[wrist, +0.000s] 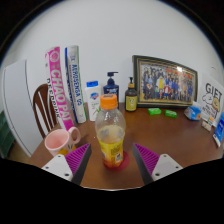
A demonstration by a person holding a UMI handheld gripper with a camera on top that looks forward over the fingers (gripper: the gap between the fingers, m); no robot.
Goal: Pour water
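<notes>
Orange-capped and clear-walled, the bottle (110, 128) stands upright on the wooden table (170, 140), its long axis vertical, an orange-and-yellow label around its lower half. It sits between the two fingers of the gripper (111, 160), roughly on their centre line, with its base at about the level of the magenta pads (78, 156). A gap shows on each side, so the claw is spread wide and presses on nothing; the bottle rests on its own base.

To the left of the bottle and a little beyond the left finger stands a pink mug (60, 140), its opening upward, near but apart from the bottle. That is the likely target for the water, so the pour would have to tip leftward once the bottle is clamped.

Further back along the wall are a pump dispenser (111, 88), a small dark bottle (131, 96), a framed photograph (165, 82), and tall printed boxes (62, 82).
</notes>
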